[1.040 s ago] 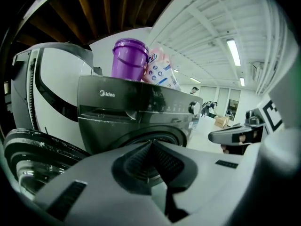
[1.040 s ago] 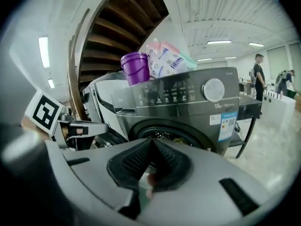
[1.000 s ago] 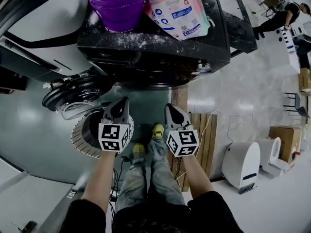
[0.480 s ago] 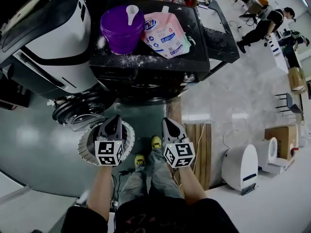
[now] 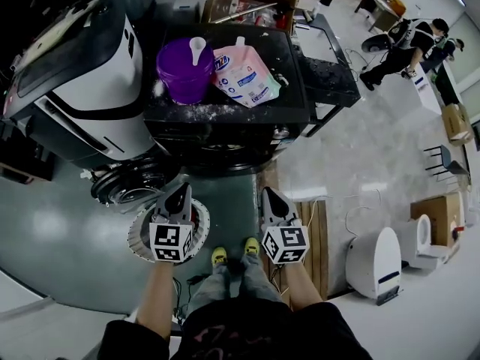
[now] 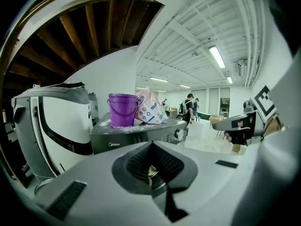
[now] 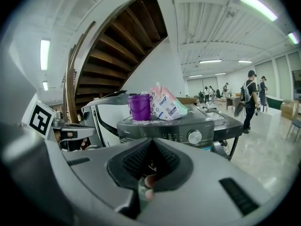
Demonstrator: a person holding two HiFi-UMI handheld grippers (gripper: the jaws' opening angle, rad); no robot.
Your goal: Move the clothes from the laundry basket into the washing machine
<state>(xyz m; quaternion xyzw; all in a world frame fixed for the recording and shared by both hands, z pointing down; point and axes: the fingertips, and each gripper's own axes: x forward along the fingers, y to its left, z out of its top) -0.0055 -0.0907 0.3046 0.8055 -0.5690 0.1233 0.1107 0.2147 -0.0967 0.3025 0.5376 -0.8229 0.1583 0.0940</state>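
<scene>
In the head view you have straightened up: your left gripper [image 5: 181, 190] and right gripper [image 5: 268, 193] have risen above the round white ribbed laundry basket [image 5: 139, 235] at 7 o'clock. In the left gripper view, then the right, both tongs are clenched on nothing and face the dark grey front-loading washing machine [image 6: 136, 136] at 12 o'clock. No garment is in hand, so I judge this trip carries nothing.

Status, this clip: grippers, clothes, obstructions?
Both shut, empty: left gripper, right gripper. Laundry basket on floor beneath left gripper, contents unclear. Washing machine ahead, nothing in the way.
</scene>
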